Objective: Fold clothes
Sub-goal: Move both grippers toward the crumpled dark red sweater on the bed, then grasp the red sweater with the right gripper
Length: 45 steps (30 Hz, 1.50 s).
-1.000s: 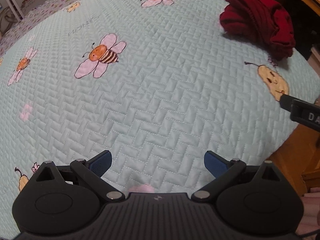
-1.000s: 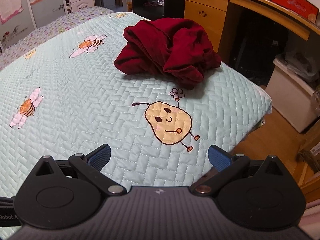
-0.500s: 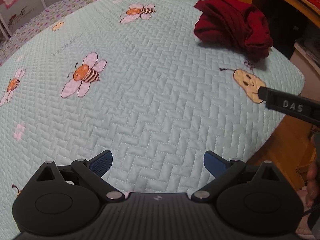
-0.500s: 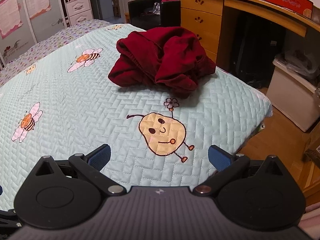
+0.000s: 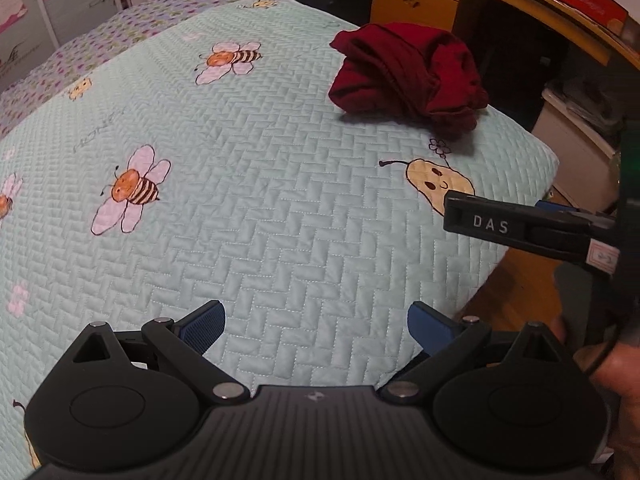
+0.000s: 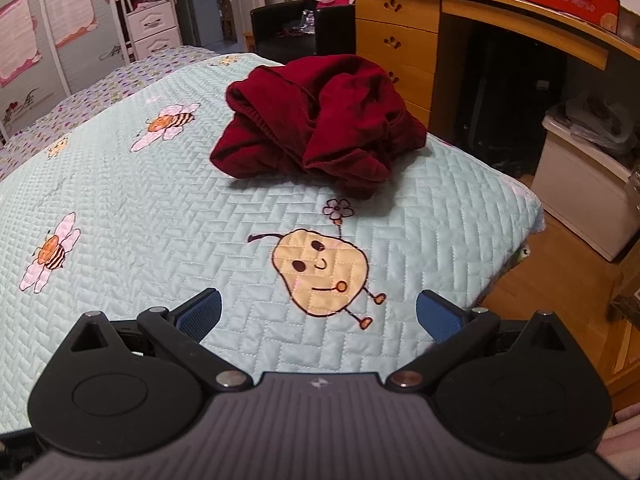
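A crumpled dark red garment [image 6: 320, 120] lies in a heap on the pale green quilted bedspread [image 6: 160, 208], near the bed's far right corner; it also shows in the left wrist view [image 5: 408, 80]. My right gripper [image 6: 318, 316] is open and empty, above the quilt's pear picture, short of the garment. My left gripper [image 5: 316, 330] is open and empty over the quilt's near edge, well short of the garment. The right gripper's black body crosses the left wrist view [image 5: 520, 228] at the right.
A wooden desk with drawers [image 6: 400, 36] stands just beyond the bed. A white bin [image 6: 584, 184] sits on the wooden floor [image 6: 552, 280] to the right. White cabinets [image 6: 156, 32] stand at the back left. The bed's right edge drops off near the grippers.
Both views have tilted up and swung toward the garment. The right gripper has come further into the left wrist view. Both grippers stay open.
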{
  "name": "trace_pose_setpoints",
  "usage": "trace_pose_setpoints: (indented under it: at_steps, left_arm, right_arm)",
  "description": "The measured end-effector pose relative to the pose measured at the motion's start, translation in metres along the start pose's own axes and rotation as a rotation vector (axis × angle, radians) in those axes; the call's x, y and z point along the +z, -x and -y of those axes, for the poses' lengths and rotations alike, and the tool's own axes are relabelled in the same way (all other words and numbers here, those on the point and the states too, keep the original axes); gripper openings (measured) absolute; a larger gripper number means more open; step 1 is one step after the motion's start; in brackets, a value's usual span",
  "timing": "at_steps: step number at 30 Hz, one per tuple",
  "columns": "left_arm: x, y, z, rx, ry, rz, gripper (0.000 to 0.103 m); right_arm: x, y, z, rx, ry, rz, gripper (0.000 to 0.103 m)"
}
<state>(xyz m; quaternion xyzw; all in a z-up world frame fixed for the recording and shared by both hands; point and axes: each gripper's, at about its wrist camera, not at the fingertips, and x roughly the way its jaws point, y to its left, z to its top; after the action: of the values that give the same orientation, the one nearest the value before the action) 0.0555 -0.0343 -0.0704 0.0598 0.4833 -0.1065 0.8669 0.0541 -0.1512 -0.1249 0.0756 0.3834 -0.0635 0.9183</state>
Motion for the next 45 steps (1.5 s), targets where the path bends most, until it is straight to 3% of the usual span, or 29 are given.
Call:
trace_pose_setpoints:
  at_steps: [45]
  left_arm:
    - [-0.005, -0.003, -0.012, 0.063, 0.014, -0.004, 0.101]
  right_arm:
    - [-0.004, 0.002, -0.02, -0.009, 0.054, -0.012, 0.103]
